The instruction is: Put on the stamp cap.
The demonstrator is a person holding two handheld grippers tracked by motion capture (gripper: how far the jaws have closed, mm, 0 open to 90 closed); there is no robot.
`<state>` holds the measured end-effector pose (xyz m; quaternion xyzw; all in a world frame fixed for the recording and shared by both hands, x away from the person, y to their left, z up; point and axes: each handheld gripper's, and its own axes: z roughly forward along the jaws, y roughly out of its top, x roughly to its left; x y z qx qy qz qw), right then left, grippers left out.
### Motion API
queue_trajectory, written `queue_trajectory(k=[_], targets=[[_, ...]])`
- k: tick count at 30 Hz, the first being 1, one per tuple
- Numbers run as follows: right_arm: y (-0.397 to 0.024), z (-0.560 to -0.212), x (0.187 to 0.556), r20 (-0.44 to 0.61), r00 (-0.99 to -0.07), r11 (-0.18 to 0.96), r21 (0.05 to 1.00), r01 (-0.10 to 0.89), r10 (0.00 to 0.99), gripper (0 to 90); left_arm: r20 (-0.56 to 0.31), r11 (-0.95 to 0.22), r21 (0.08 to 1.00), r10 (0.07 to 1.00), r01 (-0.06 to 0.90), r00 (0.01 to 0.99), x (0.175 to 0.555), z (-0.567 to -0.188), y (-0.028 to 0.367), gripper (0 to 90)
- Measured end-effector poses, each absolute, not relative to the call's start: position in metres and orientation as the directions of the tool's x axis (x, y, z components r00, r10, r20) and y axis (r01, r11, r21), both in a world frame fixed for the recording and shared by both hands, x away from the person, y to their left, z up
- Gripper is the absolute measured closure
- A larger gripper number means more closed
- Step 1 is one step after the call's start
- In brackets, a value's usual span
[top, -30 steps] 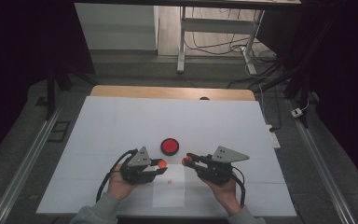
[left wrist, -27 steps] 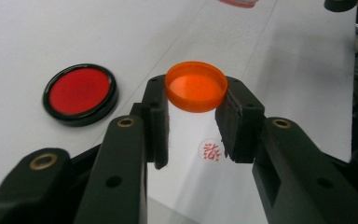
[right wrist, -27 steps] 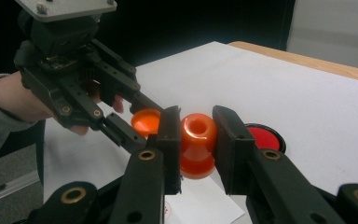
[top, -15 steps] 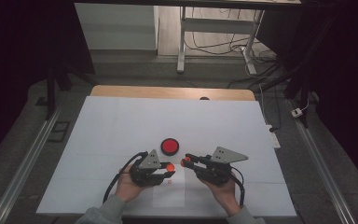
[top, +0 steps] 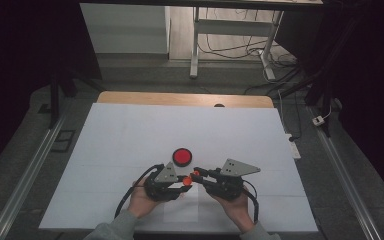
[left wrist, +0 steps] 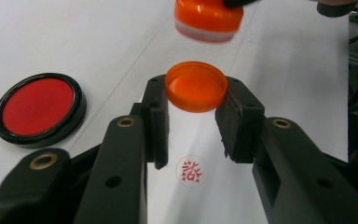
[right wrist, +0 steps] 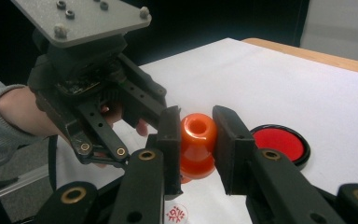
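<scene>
My left gripper is shut on a small orange cap, held open side up. My right gripper is shut on the orange stamp, whose body hangs just above and beyond the cap. In the high view the left gripper and right gripper meet tip to tip near the table's front middle. A round red seal print marks the white sheet under the jaws. A red ink pad in a black rim lies open just behind the grippers.
The white table top stretches wide to both sides and back to a wooden edge. A paper sheet lies under the hands. Metal rails run along both sides of the table.
The left gripper has edged to the right with the cap, closing the gap to the stamp in the right gripper. The right gripper has stayed in place.
</scene>
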<state>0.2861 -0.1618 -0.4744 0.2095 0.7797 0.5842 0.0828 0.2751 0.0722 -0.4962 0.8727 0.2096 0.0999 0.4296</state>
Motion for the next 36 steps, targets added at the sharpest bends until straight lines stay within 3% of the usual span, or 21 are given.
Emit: queue_trajectory(k=[36], targets=[[-0.1525,-0.4806,0.2834,0.119,-0.91,0.259,0.937,0.236,0.398,72.8,0.023,-0.556,0.791,0.442,0.254,0.897,0.2709,-0.4925,0.0681,65.3]])
